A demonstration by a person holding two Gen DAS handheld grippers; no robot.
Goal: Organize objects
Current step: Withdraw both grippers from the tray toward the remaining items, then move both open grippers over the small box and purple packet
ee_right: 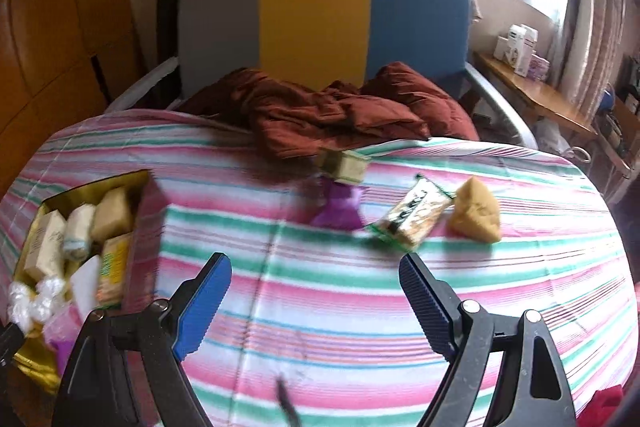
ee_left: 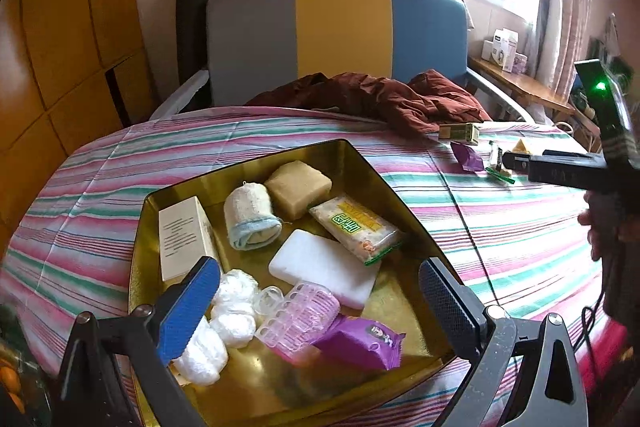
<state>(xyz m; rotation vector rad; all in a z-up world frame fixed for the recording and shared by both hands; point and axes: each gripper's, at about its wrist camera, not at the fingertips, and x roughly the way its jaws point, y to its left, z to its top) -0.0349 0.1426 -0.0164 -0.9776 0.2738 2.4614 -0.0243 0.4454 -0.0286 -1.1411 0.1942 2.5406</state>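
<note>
A gold tin (ee_left: pixel 256 167) lies on the striped bed sheet. It holds a cream box (ee_left: pixel 182 237), a rolled towel (ee_left: pixel 250 219), a tan sponge (ee_left: pixel 298 187), a snack pack (ee_left: pixel 356 229), a white block (ee_left: pixel 324 273), white bags (ee_left: pixel 234 311), a pink clip case (ee_left: pixel 298 319) and a purple pack (ee_left: pixel 360 345). My left gripper (ee_left: pixel 318 265) hangs open over the tin's near half, holding nothing. My right gripper (ee_right: pixel 314 261) is open over bare sheet. Beyond it lie a greenish box (ee_right: pixel 344 165), a purple packet (ee_right: pixel 338 209), a green-edged snack packet (ee_right: pixel 412 223) and a tan sponge (ee_right: pixel 476 213).
A dark red quilt (ee_right: pixel 332 115) is bunched at the grey, yellow and blue headboard (ee_right: pixel 316 19). A wooden side table (ee_right: pixel 532 95) with small boxes stands at the right under the window. Wooden cupboard doors (ee_left: pixel 60 47) fill the left. A hand (ee_left: pixel 596 231) grips the right tool.
</note>
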